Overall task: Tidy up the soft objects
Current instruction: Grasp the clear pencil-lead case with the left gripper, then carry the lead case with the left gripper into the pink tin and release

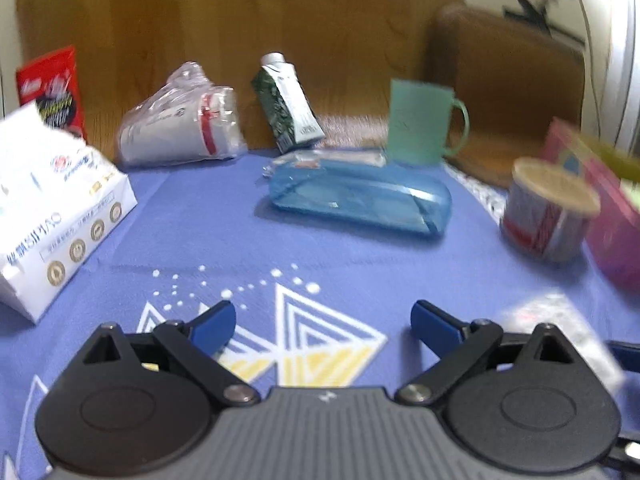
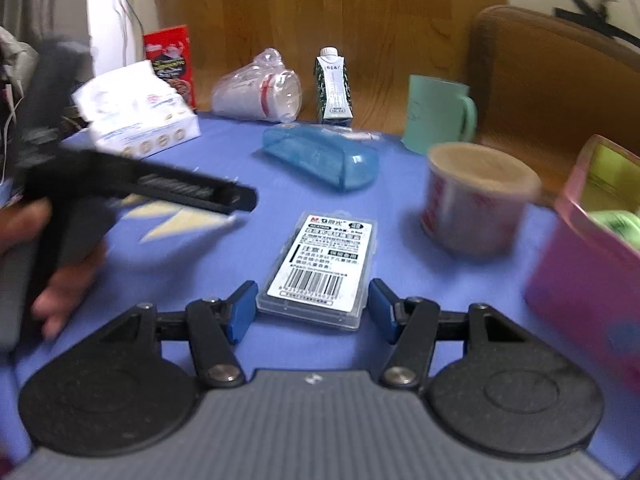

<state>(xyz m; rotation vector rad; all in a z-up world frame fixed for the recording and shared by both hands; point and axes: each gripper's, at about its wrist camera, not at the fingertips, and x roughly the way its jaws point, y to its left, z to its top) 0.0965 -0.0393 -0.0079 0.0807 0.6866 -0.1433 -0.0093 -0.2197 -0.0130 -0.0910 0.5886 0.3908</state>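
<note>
While a blue cloth (image 2: 360, 220) covers the table, the largest things are seen along its far and right edges: a pink box (image 2: 592, 264) at the right, a white tissue pack (image 2: 140, 120) at the far left, and a bagged stack of paper cups (image 2: 256, 92) lying on its side. A blue transparent case (image 2: 320, 160) lies mid-table, with a green mug (image 2: 436, 114) behind it and a paper tub (image 2: 476, 200) near the pink box.

A small clear plastic case (image 2: 320, 264) with a barcode label lies just ahead of the right gripper (image 2: 312, 306). Its jaws are spread to either side of the case's near end, and the pads are not seen pressing on it. The left gripper (image 1: 324, 326) hovers over bare cloth, jaws spread and empty.

Several risks are judged likely. The case looks hard and smooth, so it could be squeezed out of the jaws or pushed along the cloth. The paper tub and pink box stand near on the right and could be knocked. The soft tissue pack, well apart, could be left untouched.
</note>
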